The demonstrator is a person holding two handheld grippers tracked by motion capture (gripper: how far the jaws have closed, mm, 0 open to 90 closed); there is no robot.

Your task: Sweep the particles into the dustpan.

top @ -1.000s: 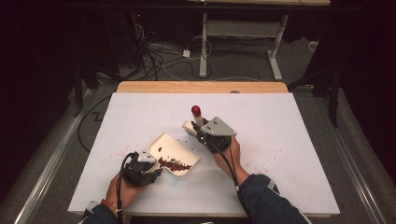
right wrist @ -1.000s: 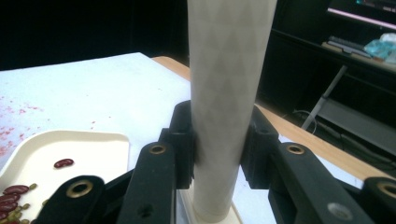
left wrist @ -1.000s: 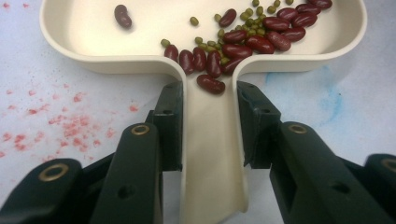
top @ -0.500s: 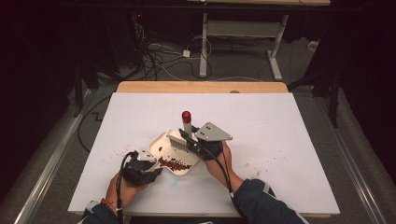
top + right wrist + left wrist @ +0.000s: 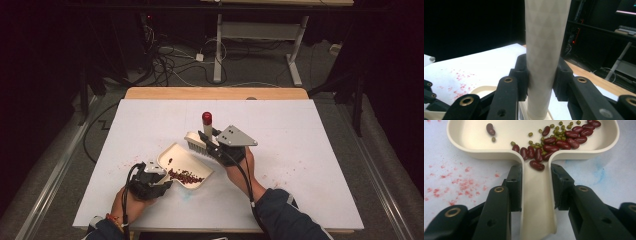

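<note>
We get the high view looking forward-down on the bench (image 5: 300, 150); both gripper views sit close-in, sharing the dustpan (image 5: 529, 140) at 7 o'clock.

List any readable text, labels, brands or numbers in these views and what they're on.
None: no readable text in any of the three views.
Dustpan: plain cream, unmarked.
Brush handle: faint diamond pattern, no lettering.
Left hand-held gripper and right hand-held gripper: black jaws, brass rivets, no markings.
Table: red and blue stains, no writing.

1 dustpan (image 5: 182, 161), 1 brush (image 5: 199, 141), roughly 17 kidney beans (image 5: 554, 145).
</note>
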